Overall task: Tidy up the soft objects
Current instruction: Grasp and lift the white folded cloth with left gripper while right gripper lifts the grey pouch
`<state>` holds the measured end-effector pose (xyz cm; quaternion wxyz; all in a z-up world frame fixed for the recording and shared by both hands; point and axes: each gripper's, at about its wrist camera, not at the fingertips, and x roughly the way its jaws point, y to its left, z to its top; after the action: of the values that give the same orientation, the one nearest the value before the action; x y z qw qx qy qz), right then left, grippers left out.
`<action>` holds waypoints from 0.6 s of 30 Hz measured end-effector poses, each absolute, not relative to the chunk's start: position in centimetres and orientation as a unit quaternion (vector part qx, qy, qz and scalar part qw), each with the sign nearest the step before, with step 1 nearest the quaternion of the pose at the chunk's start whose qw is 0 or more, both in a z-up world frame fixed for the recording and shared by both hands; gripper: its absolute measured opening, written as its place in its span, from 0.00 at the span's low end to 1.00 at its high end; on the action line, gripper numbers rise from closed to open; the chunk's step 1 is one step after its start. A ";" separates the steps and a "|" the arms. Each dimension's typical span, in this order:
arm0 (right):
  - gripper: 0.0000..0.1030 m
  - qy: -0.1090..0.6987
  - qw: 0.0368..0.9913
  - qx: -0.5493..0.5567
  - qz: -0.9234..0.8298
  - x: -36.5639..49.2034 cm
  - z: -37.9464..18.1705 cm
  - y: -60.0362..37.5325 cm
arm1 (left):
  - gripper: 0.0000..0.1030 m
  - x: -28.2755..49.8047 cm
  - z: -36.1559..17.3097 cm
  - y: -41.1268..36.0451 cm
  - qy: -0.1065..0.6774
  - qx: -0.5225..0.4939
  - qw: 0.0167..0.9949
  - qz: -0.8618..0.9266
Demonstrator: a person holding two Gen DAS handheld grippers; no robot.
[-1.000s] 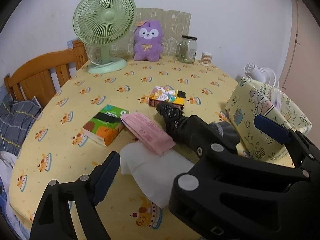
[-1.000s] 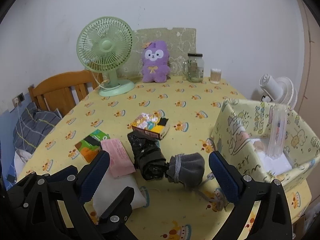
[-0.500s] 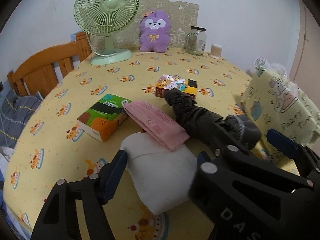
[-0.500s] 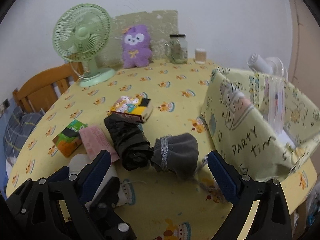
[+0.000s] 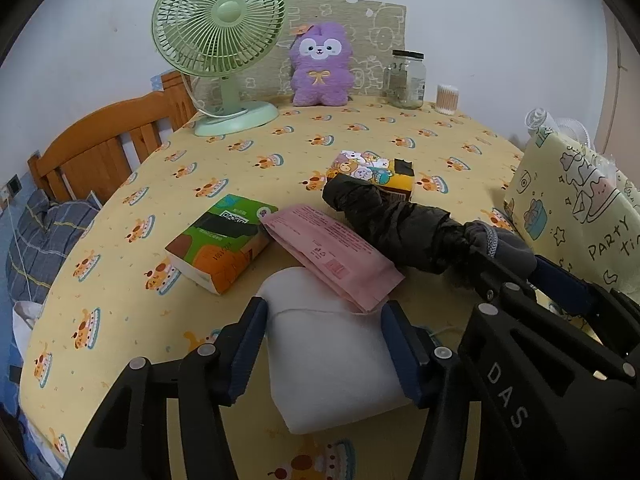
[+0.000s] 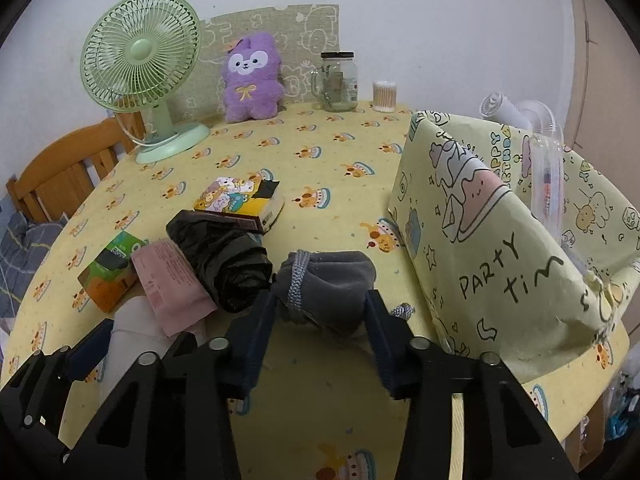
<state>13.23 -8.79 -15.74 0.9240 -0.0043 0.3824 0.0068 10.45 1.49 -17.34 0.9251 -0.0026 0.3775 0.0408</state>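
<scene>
1. A wooden chair back (image 5: 100,148) is showing at the left edge of the left wrist view, beside the round table covered in a yellow cake-print cloth (image 5: 132,240).
2. A pale green desk fan (image 5: 220,40) is standing at the upper left of the frame, with a purple plush rabbit (image 5: 320,66) sitting to its right against the wall.
3. A green and orange tissue pack (image 5: 220,240) is lying left of centre, touching a flat pink paper packet (image 5: 332,256).
4. The left gripper (image 5: 324,344) is sitting at lower centre; its blue-padded fingers (image 5: 248,344) are pressing in on both sides of a folded white soft cloth (image 5: 328,360), whose far end is lying under the pink packet.
5. A black crinkled rolled bundle (image 5: 392,220) is lying right of centre, its far end resting against a cartoon-print tissue box (image 5: 372,170).
6. The right gripper (image 6: 320,332) is occupying the lower centre of the right wrist view; its fingers (image 6: 256,344) are closing against a grey drawstring fabric pouch (image 6: 328,284), which is resting on the cloth just beside the black bundle.
7. A clear glass jar (image 6: 338,82) and a small container of cotton swabs (image 6: 385,96) are standing at the upper centre, near the wall.
8. A pale yellow "PARTY" print paper-covered box (image 6: 480,264) is standing open at the right of the frame, near the pouch.
</scene>
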 end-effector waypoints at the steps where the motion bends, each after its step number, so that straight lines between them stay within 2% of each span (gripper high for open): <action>1: 0.47 0.385 0.923 -0.006 0.004 13.3 -15.8 -8.8 | 0.59 10.5 -17.4 1.5 0.378 -0.001 0.925 0.042; 4: 0.53 0.387 0.922 0.000 0.005 13.6 -16.0 -8.8 | 0.60 10.5 -17.4 1.5 0.379 -0.002 0.925 0.042; 6: 0.65 0.393 0.919 0.007 0.015 13.9 -16.2 -8.7 | 0.61 10.7 -17.4 1.6 0.381 -0.004 0.924 0.039; 10: 0.66 0.392 0.920 0.003 0.013 14.1 -16.3 -8.3 | 0.62 10.9 -17.6 1.8 0.384 -0.007 0.922 0.037; 11: 0.62 0.393 0.920 0.000 0.010 14.2 -16.4 -8.2 | 0.61 10.9 -17.6 1.8 0.385 -0.005 0.922 0.037; 12: 0.53 0.394 0.919 -0.004 0.008 14.2 -16.4 -8.2 | 0.60 10.9 -17.6 1.7 0.385 -0.005 0.922 0.036; 13: 0.48 0.394 0.919 -0.006 0.006 14.3 -16.4 -8.1 | 0.58 10.9 -17.6 1.8 0.385 -0.004 0.922 0.034; 16: 0.27 0.395 0.919 -0.010 0.005 14.2 -16.3 -8.2 | 0.51 10.7 -17.5 1.9 0.385 -0.003 0.923 0.030; 18: 0.24 0.396 0.918 -0.007 0.007 14.2 -16.3 -8.3 | 0.43 10.6 -17.4 1.9 0.383 -0.001 0.923 0.032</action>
<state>14.18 -8.27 -16.32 0.9181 -0.0074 0.3962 0.0069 10.59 1.92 -17.36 0.9232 -0.0012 0.3831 0.0315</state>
